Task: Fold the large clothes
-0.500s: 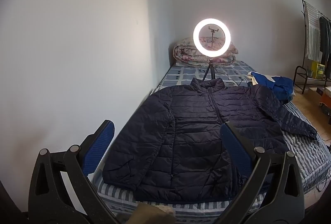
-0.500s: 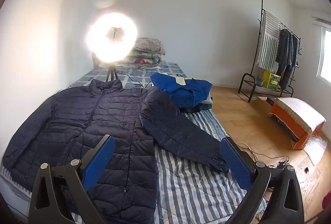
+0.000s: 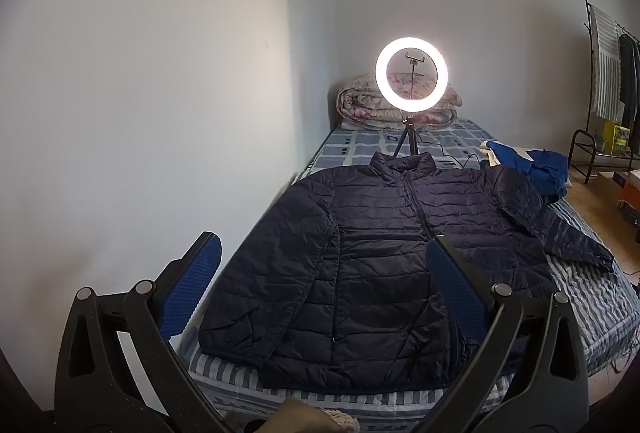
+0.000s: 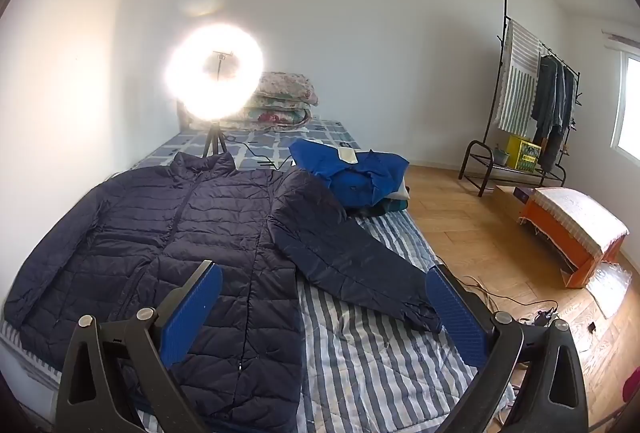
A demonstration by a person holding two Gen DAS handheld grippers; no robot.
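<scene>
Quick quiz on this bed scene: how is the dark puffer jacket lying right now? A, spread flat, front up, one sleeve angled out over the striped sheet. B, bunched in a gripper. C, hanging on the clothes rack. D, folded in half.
A: the dark puffer jacket lies flat with its zipper up, one sleeve angled across the striped sheet.

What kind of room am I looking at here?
Most likely a bedroom: a bed with a striped cover, a folded quilt at its head, and a clothes rack by the wall. A navy puffer jacket lies spread on the bed.
</scene>
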